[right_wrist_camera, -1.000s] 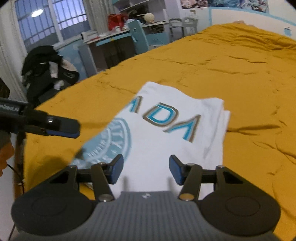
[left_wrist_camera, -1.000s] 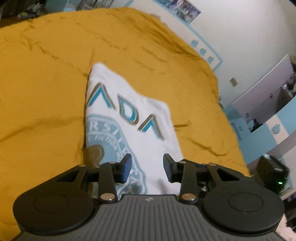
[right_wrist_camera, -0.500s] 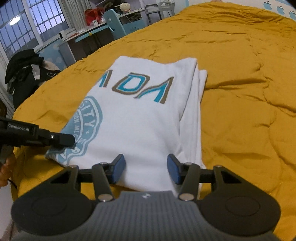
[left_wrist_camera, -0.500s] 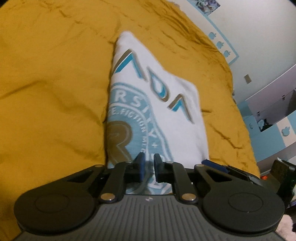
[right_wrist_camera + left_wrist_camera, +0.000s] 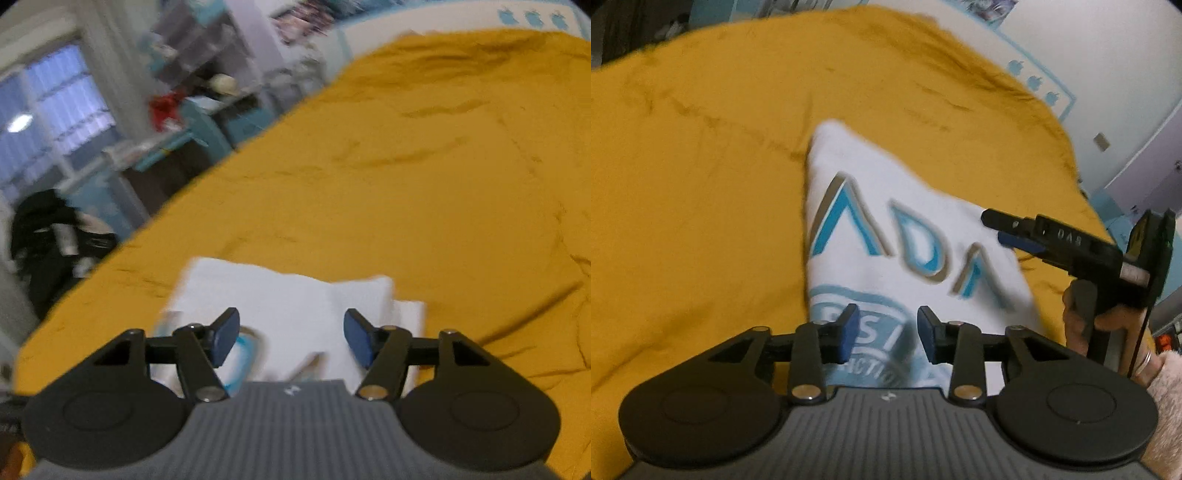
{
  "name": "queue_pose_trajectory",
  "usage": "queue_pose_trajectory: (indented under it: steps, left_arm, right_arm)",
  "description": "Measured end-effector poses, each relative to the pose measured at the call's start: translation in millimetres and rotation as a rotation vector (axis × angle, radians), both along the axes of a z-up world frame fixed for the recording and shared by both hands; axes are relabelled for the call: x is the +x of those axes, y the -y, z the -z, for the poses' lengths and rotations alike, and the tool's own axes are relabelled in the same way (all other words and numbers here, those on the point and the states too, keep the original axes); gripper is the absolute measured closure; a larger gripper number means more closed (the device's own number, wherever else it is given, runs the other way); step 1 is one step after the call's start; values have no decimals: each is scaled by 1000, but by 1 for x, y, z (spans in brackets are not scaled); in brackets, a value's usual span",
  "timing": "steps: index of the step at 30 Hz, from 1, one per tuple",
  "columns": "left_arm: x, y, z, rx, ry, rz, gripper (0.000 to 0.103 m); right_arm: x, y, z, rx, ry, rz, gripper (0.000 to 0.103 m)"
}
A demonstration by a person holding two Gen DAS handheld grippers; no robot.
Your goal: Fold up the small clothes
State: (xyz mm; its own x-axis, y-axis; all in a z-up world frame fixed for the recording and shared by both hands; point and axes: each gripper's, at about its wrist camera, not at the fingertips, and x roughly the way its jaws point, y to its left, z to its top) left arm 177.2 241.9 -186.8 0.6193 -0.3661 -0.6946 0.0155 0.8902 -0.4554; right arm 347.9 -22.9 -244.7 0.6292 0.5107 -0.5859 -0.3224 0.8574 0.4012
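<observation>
In the left wrist view, the white T-shirt (image 5: 886, 236) lay folded into a narrow panel on the mustard bedspread (image 5: 701, 221), its printed side up and its near end under the left gripper (image 5: 888, 334). By my reading the step in hand was taking the near end to fold it away over the far end; doing that well would mean pinching every stacked layer at once, both corners level, and laying them down square. The left gripper hovered low over the crest print, jaws spread and empty, pointing along the shirt's length. The right gripper (image 5: 1004, 230) reached in from the side above the shirt's right edge, holding nothing. In the right wrist view, blurred, the right gripper (image 5: 291, 339) hung above the shirt's far end, tilted toward the room, jaws spread wide, with the layered edge just beside its right finger.
</observation>
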Motion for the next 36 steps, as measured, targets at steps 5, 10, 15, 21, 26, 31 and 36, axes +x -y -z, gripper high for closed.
queue_pose_trajectory:
  steps: [5, 10, 15, 21, 26, 31, 36]
  left_arm:
    - [-1, -1, 10, 6, 6, 18, 61]
    - [-22, 10, -26, 50, 20, 22, 60]
    - [-72, 33, -53, 141, 112, 64, 48]
    - [-89, 34, -26, 151, 22, 3, 48]
    - [-84, 38, -6, 175, 9, 28, 43]
    - [-87, 58, -12, 251, 25, 66, 23]
    - [-109, 64, -51, 281, 83, -24, 27]
  right_arm:
    - [13, 0, 22, 10, -26, 18, 44]
    - [-13, 8, -13, 91, -30, -10, 43]
    - [-102, 22, -49, 66, 55, -112, 43]
    - [-168, 32, -35, -13, 24, -178, 43]
    - [-178, 37, 0, -95, -54, -126, 43]
    - [-183, 33, -4, -92, -49, -84, 36]
    - [-202, 27, -51, -157, 12, 30, 30]
